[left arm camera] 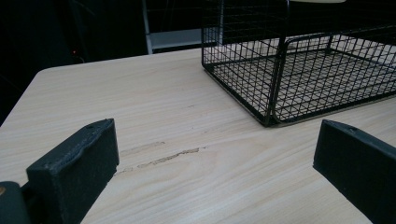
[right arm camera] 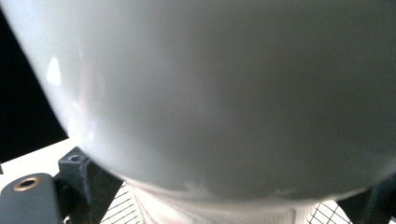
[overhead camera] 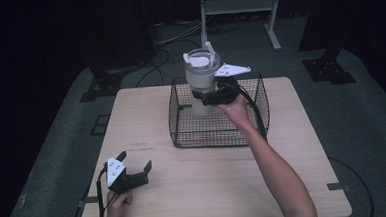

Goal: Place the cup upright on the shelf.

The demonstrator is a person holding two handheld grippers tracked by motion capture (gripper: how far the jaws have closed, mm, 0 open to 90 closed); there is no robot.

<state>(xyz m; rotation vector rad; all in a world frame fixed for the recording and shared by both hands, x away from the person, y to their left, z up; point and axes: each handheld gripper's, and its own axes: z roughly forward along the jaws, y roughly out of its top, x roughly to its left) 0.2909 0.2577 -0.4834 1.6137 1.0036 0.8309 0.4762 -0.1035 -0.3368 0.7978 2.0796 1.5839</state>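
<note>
a pale wooden surface (overhead camera: 195,188) stands on a grey floor (overhead camera: 362,129) in a dark room, with a black wire basket (overhead camera: 182,134) on its far half. the right claw (overhead camera: 206,96) grips the side of a white tumbler (overhead camera: 199,80) and holds it upright over the basket, while the left claw (overhead camera: 135,164) rests wide open, holding nothing, at the near left corner, well apart from the basket. in the right gripper view the tumbler (right arm camera: 224,93) is a blurred white wall that hides most of both jaws, and whether its base touches the basket floor i cannot tell.

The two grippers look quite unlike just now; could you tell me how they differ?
The right gripper is raised over the wire basket and shut on the white tumbler; the left gripper sits low at the table's near corner, open and holding nothing. Both are black, hand-held, with a pale top plate.
</note>
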